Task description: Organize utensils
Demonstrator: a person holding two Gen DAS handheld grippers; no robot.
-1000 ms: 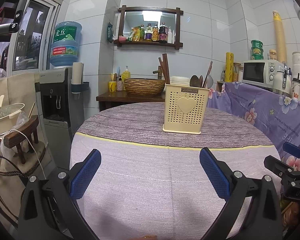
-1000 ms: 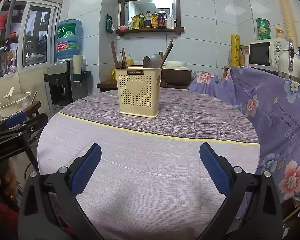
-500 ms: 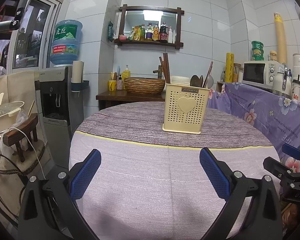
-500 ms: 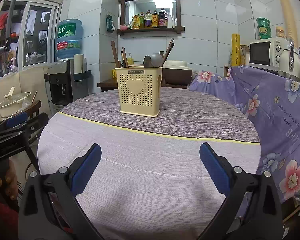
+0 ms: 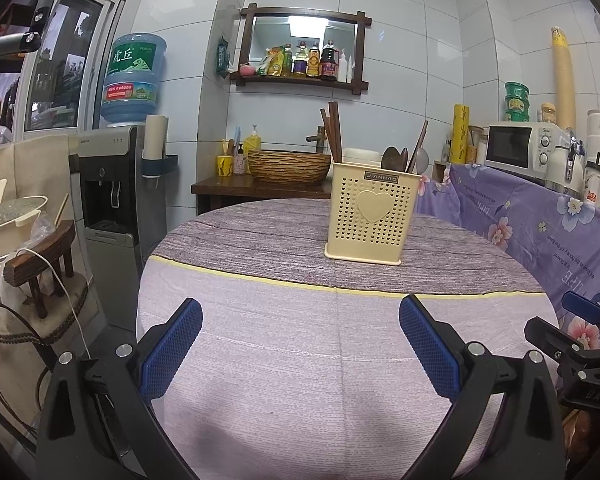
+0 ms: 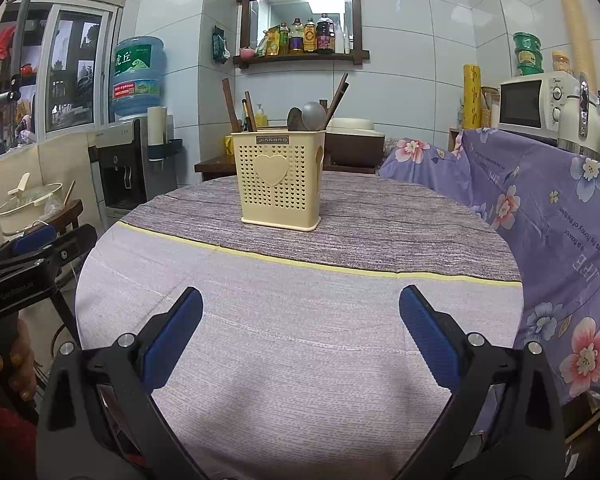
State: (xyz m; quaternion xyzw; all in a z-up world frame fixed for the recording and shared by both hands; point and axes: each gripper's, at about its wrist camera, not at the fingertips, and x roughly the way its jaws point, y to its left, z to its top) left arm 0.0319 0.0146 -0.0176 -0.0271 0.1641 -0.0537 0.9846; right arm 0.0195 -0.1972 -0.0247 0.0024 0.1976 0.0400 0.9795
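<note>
Left gripper [image 5: 300, 344] and right gripper [image 6: 300, 332]: both spread wide, empty, above the near desk [image 6: 300, 360]. Utensil holder [image 6: 281, 182] stands mid-desk; light, rigid plastic. Protruding utensils [image 6: 314, 116] likely slick: grip the handles.

Utensil holder [image 5: 374, 216] plate: "JIANHAO"
Water jug [image 5: 134, 76] label: "虎丘"
Purple cloth [image 6: 572, 248] print: "LIFE"

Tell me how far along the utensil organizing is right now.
Chopsticks and spoons already stand in the yellow holder. Nothing is in hand: the left gripper and right gripper are open and empty. No loose utensils show on the table, so little seems left.
</note>
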